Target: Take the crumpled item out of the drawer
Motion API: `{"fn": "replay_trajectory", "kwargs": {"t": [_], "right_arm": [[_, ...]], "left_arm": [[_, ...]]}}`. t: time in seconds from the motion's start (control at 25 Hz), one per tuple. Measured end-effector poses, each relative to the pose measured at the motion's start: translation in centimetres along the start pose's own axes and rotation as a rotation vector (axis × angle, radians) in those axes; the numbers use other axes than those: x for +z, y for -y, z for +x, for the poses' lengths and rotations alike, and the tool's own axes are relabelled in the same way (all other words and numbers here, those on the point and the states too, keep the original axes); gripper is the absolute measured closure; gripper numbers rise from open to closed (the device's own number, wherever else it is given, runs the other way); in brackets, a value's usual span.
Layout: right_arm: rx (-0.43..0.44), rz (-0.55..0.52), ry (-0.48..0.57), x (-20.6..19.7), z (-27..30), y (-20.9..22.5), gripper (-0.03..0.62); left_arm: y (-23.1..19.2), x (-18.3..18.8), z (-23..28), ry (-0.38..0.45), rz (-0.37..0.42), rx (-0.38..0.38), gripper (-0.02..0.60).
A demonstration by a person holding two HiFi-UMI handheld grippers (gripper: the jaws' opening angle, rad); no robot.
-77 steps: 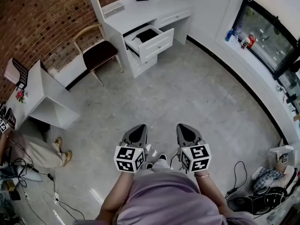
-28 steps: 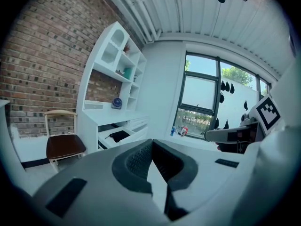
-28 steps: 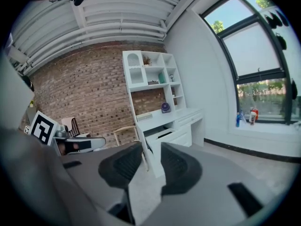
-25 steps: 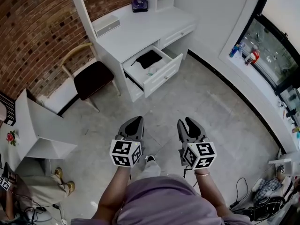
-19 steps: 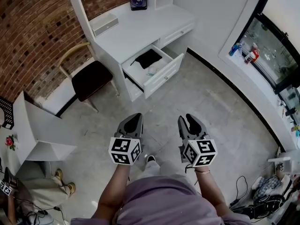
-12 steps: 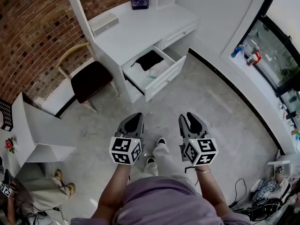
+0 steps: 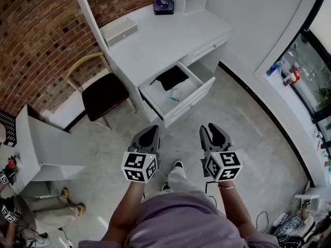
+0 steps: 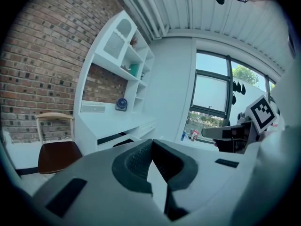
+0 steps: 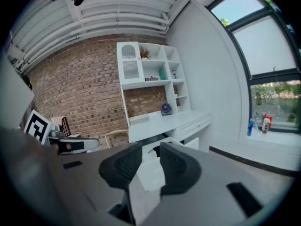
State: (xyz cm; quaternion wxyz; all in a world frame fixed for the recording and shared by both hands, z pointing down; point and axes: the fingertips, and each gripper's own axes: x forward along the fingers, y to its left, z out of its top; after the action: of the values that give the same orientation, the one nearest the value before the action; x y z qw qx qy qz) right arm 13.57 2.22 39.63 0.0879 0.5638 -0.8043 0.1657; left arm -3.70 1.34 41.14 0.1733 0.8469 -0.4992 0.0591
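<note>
Person in a lilac top point(image 7: 176, 223)
The left tongs point(image 7: 150, 131) and right tongs point(image 7: 213, 128) are grey shells with dark ribbed pads point(image 8: 134, 161) and black-and-white marker cubes point(image 7: 139, 167); a thin bracelet point(image 7: 226, 186) rings the right wrist; pale trousers point(image 7: 178, 179), dark shoes point(image 7: 178, 165).

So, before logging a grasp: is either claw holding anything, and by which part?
Nothing is held: the left claw is shut and empty, the right claw open and empty, both apart from the open drawer.
</note>
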Motion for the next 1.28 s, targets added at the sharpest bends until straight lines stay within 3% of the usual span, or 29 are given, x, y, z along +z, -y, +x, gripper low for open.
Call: {"fn": "replay_trajectory", "kwargs": {"t": [0.72,1.08,1.28], "right_arm": [[0.106,-0.053,-0.107,2.0,11.2,4.1,0.484],[0.119,-0.106,-0.197,2.1,19.1,3.7,0.456],[0.146,-0.156,-0.298,1.2,24.5,2.6,0.439]], "left_arm": [[-2.9,2.3,10.3,-0.037,-0.015,0.044,0.580],[-7.6,3.0,15.6,-0.073,-0.029,-0.004,0.580],[-10.8,3.8,18.3,-0.094,-0.035,-0.035,0.580]]}}
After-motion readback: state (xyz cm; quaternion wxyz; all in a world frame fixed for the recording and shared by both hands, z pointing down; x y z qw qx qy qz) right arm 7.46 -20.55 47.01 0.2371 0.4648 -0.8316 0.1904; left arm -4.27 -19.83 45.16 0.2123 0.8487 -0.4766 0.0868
